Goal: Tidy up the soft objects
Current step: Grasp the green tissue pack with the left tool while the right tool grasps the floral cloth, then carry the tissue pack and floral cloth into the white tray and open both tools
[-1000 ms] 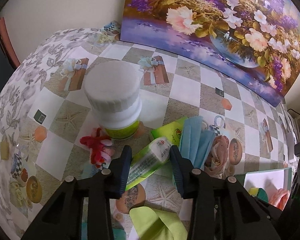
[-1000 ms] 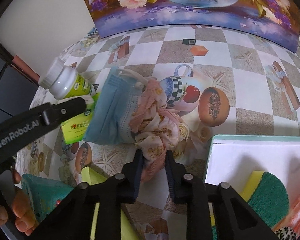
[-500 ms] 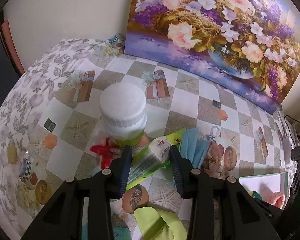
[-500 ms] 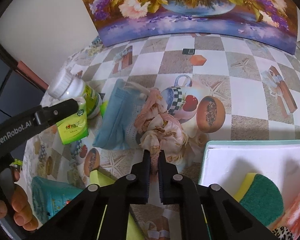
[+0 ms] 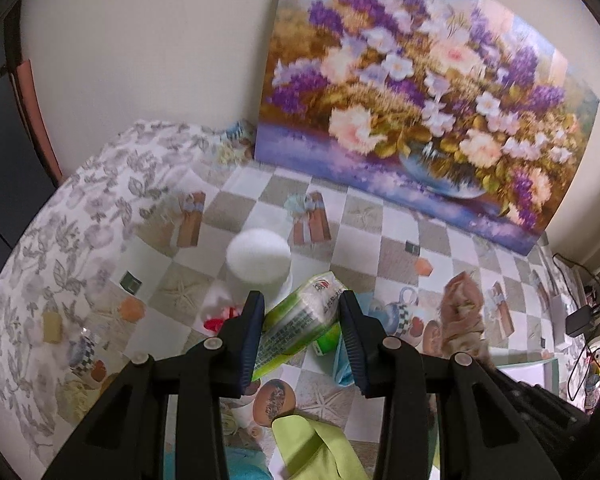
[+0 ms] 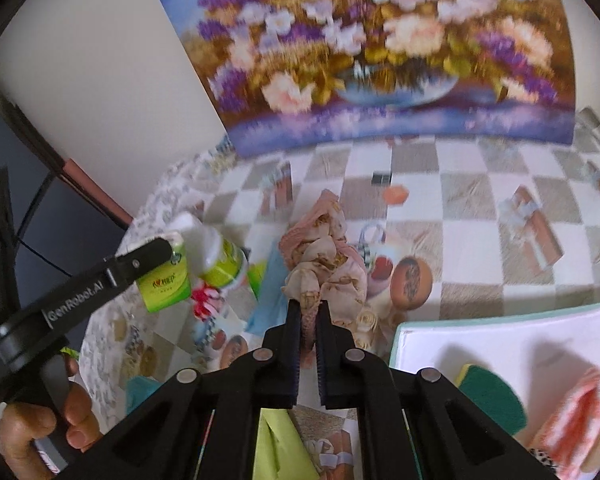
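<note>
The big flower painting [image 6: 380, 52] leans on the far wall, badly blurred, its top edge cut off. Below it the bench [image 5: 384, 220] in its checked, picture-printed cloth runs out of sight at both sides. Near right, the white tray [image 6: 480, 336] is only partly in frame; a green sponge [image 6: 492, 392] and something orange-pink in it are cut by the rim of the view. The white-capped bottle [image 5: 258, 258] stands left of centre, its body mostly hidden. Now the soft things: the right claw [image 6: 309, 328] is clenched on the beige flowered cloth [image 6: 324, 256], a crumpled bunch hanging up off the bench, its lower end lost between the jaws. The left claw [image 5: 302, 320] is gripping the green tissue pack [image 5: 304, 316], tilted, glossy, print too smeared to read. A blue face mask [image 6: 270, 292] lies flat beneath, half covered. A small red thing [image 5: 220, 318] by the bottle, hard to make out.
</note>
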A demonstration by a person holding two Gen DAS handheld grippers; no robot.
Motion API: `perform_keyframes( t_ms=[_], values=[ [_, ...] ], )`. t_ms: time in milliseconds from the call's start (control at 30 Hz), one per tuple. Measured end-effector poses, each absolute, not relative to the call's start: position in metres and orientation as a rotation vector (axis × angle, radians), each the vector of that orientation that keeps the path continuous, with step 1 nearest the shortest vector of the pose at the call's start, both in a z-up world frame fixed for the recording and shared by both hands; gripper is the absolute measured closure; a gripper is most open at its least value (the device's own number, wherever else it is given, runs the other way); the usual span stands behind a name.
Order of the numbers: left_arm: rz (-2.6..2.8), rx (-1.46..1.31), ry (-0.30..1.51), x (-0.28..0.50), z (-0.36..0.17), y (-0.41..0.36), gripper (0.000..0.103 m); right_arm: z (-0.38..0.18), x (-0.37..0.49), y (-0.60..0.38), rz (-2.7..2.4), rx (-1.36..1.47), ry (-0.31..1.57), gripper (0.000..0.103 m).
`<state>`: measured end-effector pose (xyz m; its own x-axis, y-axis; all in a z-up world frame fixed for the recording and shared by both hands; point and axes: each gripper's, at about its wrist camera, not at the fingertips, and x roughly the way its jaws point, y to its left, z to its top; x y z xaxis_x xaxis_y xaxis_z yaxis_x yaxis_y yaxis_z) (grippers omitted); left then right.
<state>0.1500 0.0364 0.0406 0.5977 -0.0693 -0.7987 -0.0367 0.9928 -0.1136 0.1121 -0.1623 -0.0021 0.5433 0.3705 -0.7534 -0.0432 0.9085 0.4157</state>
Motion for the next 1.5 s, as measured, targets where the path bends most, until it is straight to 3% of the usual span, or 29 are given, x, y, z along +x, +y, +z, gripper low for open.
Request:
perform_keyframes(
  t_ms=[733,1200,1500],
  values=[
    [-0.162,-0.079,0.773,0.101,0.113,-0.028,0.063,0.093,0.046,-0.272,-0.048,0.342,0.827,0.096],
    [-0.369,0.070,0.820,0.073,0.101,-0.145,0.063,0.103,-0.003,-0.365,-0.306,0.366,0.799,0.096],
    [-0.477,0.124,0.947,0.066,0.056,-0.207,0.063,0.064,0.001,-0.394,-0.348,0.375,0.923,0.095]
  ],
)
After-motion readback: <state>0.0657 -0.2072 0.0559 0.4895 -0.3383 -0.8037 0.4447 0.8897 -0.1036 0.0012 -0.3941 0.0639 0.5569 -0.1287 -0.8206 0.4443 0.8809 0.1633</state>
